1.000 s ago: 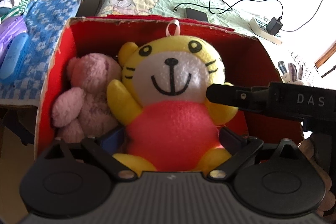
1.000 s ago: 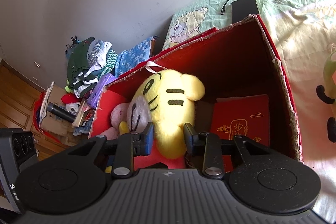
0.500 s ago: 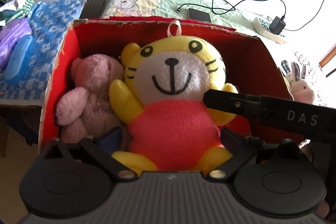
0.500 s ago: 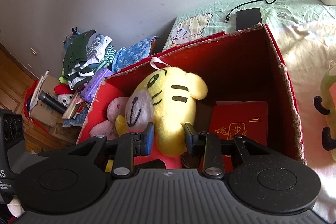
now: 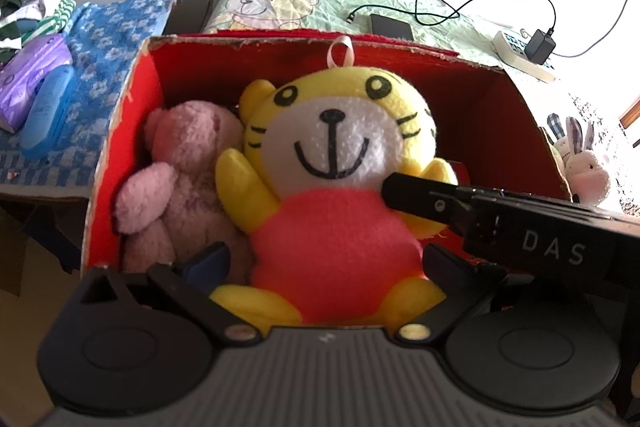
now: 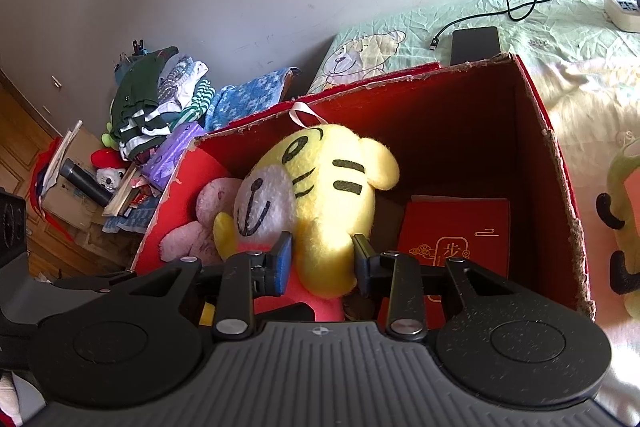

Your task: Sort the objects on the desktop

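Note:
A yellow tiger toy (image 5: 336, 235) in a red shirt sits upright in a red cardboard box (image 5: 132, 131), beside a pink bear (image 5: 188, 163) on its left. My left gripper (image 5: 324, 259) is open wide, with one finger on each side of the tiger's red body. The left finger stands a little off the toy. From the right, my right gripper's finger (image 5: 416, 197) reaches to the tiger's arm. In the right wrist view, my right gripper (image 6: 322, 255) is shut on the tiger toy's (image 6: 320, 187) yellow arm. Beside the toy, a red booklet (image 6: 456, 231) lies on the box floor.
The box (image 6: 560, 187) stands on a bed with a green quilt. Behind it lie a dark device (image 5: 390, 25) with a cable and a power strip (image 5: 516, 55). A rabbit plush (image 5: 584, 163) sits at the right. A blue towel (image 5: 108, 39) and a clothes pile (image 6: 160, 99) are at the left.
Both cameras have shifted slightly, so the box has slid a little in each view. The tiger keeps its place between the fingers of both grippers. Finger spacing looks unchanged.

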The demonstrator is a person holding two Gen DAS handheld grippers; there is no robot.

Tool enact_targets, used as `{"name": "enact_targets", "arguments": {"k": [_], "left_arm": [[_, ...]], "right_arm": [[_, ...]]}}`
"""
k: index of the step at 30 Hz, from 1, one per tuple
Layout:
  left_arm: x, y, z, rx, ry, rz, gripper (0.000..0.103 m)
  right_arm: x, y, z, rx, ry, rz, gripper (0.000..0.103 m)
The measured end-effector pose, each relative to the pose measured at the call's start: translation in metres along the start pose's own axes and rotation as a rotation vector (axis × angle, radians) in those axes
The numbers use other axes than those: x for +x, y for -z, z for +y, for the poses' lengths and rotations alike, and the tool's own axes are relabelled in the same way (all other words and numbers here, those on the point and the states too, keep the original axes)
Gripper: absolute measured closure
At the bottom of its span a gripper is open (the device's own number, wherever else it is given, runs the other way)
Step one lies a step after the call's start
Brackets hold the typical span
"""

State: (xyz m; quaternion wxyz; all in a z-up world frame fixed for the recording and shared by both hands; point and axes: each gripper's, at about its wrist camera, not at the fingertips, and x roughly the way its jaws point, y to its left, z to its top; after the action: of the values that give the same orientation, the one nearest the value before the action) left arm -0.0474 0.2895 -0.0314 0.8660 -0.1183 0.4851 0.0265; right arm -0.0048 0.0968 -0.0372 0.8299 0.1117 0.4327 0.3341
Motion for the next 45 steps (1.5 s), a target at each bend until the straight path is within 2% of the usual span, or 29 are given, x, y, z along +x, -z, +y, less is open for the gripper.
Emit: {"name": "enact_targets", "arguments": {"k": [7, 15, 21, 36, 45], "left_arm": [[-0.001, 0.000, -0.002, 0.001, -0.016, -0.002, 0.001], [-0.012, 0.002, -0.003, -0.001, -0.032, -0.018, 0.001], [-0.016, 0.002, -0.005, -0.008, -0.057, -0.011, 0.001], [-0.033, 0.006, -0.015, 0.021, -0.110, -0.041, 0.002], [-0.043, 0.010, -0.024, 0.044, -0.171, -0.046, 0.002]], "right_arm": [[0.000, 0.001, 0.001, -0.014, 0.009, -0.003, 0.066], [-0.006, 0.004, -0.004, 0.049, -0.013, -0.025, 0.065], [-0.012, 0.006, -0.001, 0.044, -0.017, -0.034, 0.065], [-0.029, 0.008, 0.000, 0.013, 0.064, -0.055, 0.065], [-0.038, 0.012, 0.001, 0.008, 0.085, -0.052, 0.065]]}}
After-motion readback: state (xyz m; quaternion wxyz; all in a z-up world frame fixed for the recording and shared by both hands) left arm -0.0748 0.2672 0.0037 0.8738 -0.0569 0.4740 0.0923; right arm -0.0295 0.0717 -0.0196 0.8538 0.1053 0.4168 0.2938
